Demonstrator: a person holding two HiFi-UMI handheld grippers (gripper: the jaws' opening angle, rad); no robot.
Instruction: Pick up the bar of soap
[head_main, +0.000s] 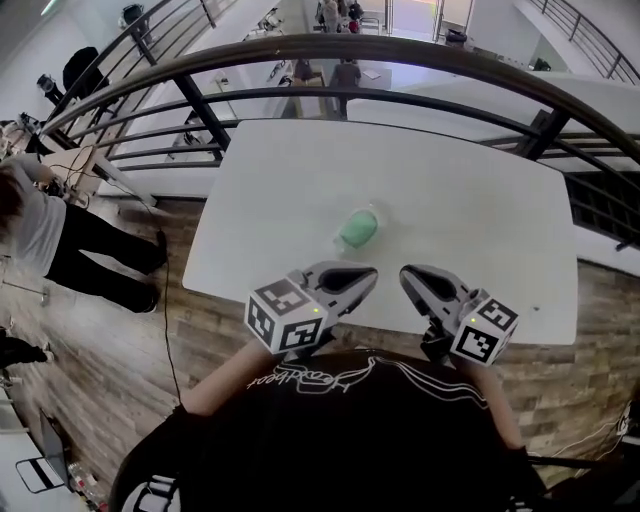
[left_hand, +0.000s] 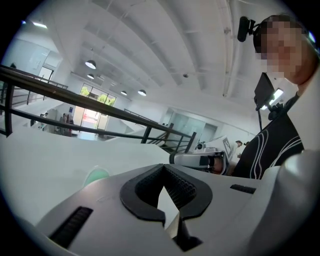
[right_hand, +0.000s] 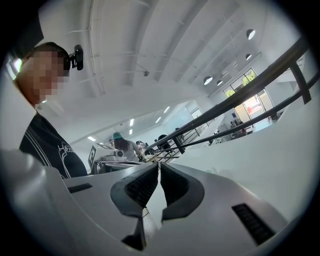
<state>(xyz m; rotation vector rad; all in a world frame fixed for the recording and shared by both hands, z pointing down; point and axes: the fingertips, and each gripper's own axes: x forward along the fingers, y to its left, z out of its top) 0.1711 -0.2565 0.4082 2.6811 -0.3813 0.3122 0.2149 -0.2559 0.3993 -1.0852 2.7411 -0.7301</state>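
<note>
The bar of soap (head_main: 357, 230) is pale green in a clear wrapper and lies near the middle of the white table (head_main: 480, 190). Both grippers hover at the table's near edge, just short of the soap. My left gripper (head_main: 371, 273) is shut and empty, its tips pointing right toward the soap's near side. My right gripper (head_main: 406, 273) is also shut with nothing in it, a little right of the soap. In the left gripper view, the soap (left_hand: 96, 175) peeks over the left gripper's (left_hand: 162, 167) body. The right gripper view shows only its closed jaws (right_hand: 159, 164) and table.
A dark metal railing (head_main: 300, 45) curves round the table's far side. Beyond it is a drop to a lower floor. A person (head_main: 60, 240) stands on wooden flooring to the left. Another person in a teal cap (right_hand: 120, 145) sits at a distant desk.
</note>
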